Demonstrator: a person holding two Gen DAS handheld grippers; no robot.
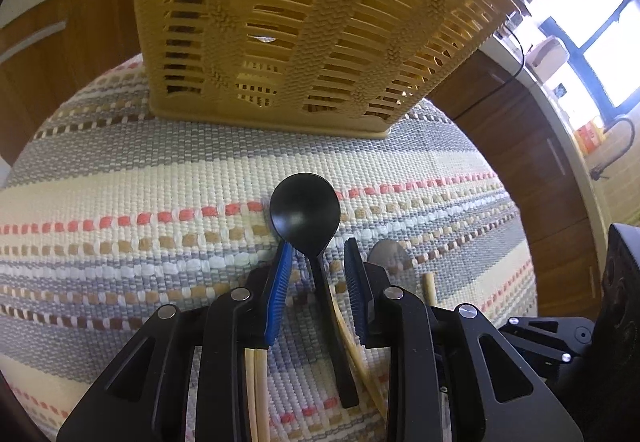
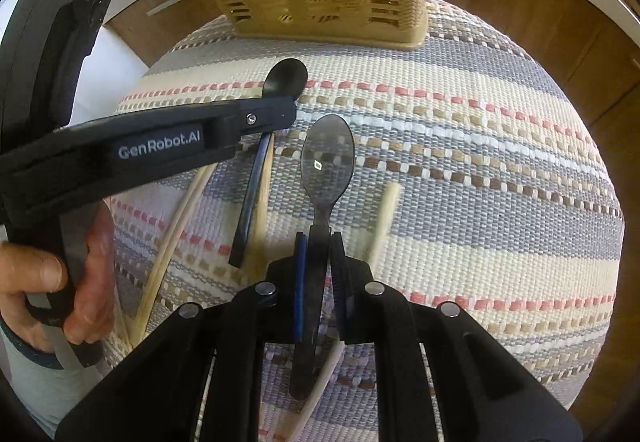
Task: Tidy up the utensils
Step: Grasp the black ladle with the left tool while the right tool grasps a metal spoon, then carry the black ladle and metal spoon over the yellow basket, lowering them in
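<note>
Broadly: woven mat, slotted basket upright at its far edge. Black spoon lies flat, bowl toward the basket, handle running back between the left gripper's blue pads, which stand apart, not pressing it. Metal spoon, just beside and parallel, is clamped by its handle in the right gripper. Chopsticks scattered around.

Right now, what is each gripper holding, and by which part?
The right gripper is shut on the metal spoon at its handle. The left gripper straddles the black spoon at its neck, pads not yet pressing.
</note>
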